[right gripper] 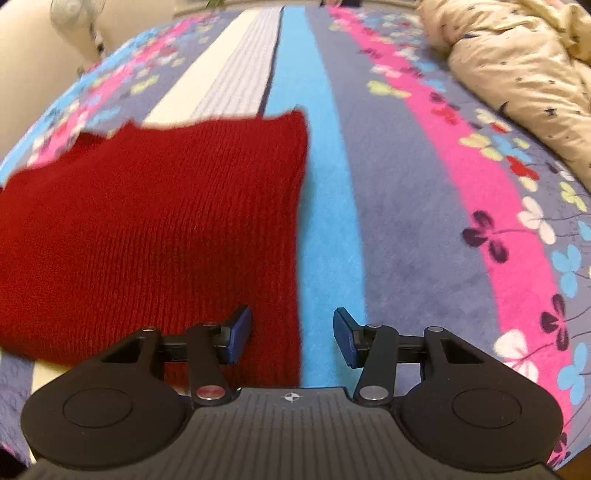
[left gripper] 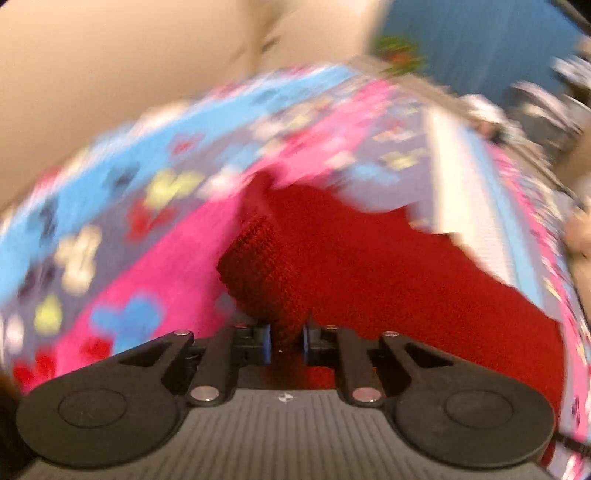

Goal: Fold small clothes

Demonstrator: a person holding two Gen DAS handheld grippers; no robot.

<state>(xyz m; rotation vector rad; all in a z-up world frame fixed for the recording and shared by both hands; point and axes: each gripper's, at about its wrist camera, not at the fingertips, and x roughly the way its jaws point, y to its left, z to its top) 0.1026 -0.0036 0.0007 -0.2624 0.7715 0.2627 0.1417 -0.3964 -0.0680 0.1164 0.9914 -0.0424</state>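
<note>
A small red knitted garment (right gripper: 155, 221) lies on a striped, flowered blanket (right gripper: 406, 184). In the left wrist view, which is motion-blurred, my left gripper (left gripper: 287, 341) is shut on a bunched ribbed part of the red garment (left gripper: 266, 273) and holds it up off the blanket (left gripper: 110, 221). In the right wrist view my right gripper (right gripper: 292, 336) is open and empty, low over the garment's near right edge, its left pad above the red knit and its right pad above the blue stripe.
A cream quilt (right gripper: 517, 74) with small dark marks lies bunched at the blanket's far right. A beige wall (left gripper: 92, 74) and a blue surface (left gripper: 480, 48) stand beyond the bed. A fan (right gripper: 74, 14) stands at the far left.
</note>
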